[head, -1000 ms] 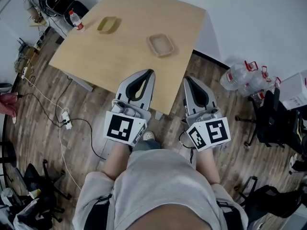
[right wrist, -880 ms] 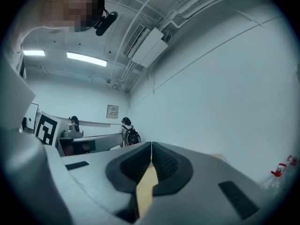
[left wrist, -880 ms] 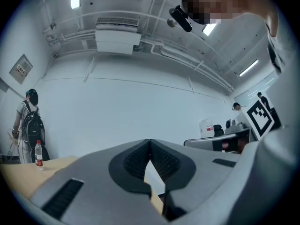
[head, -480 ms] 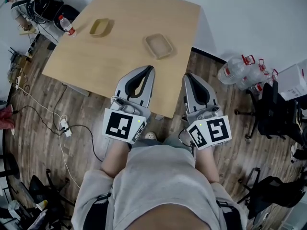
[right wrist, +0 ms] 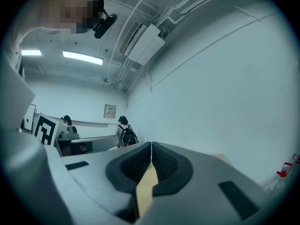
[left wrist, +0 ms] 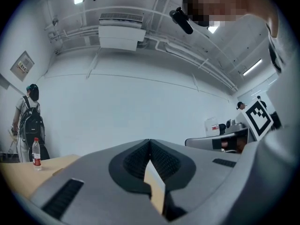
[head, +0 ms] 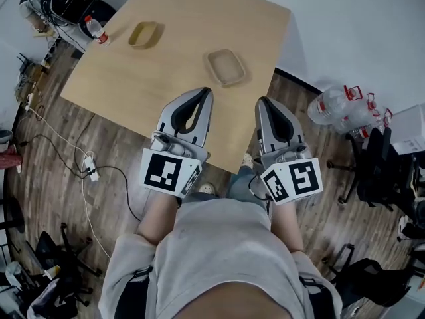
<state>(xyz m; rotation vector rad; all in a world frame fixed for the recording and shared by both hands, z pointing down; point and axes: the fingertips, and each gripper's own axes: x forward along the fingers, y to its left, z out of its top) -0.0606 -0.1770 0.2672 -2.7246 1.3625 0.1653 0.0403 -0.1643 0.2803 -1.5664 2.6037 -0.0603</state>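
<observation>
Closest in, the left gripper and right gripper are hovering at the near edge of the wooden table, jaws pressing together on nothing. Just beyond, a tan tray is sitting; a yellow tray and bottle are standing farther left.

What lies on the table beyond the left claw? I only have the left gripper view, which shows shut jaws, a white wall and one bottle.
Observer: The head view shows two shallow trays on the table: a tan tray towards its right side and a yellowish tray farther off, near the bottle.
Operator: Is the right claw holding anything?
Observer: No. In the right gripper view the right claw is shut, with nothing between its jaws.
Operator: Anything on the floor nearby?
Observer: Clear water jugs with red caps sit on the wooden floor to the right of the table.
</observation>
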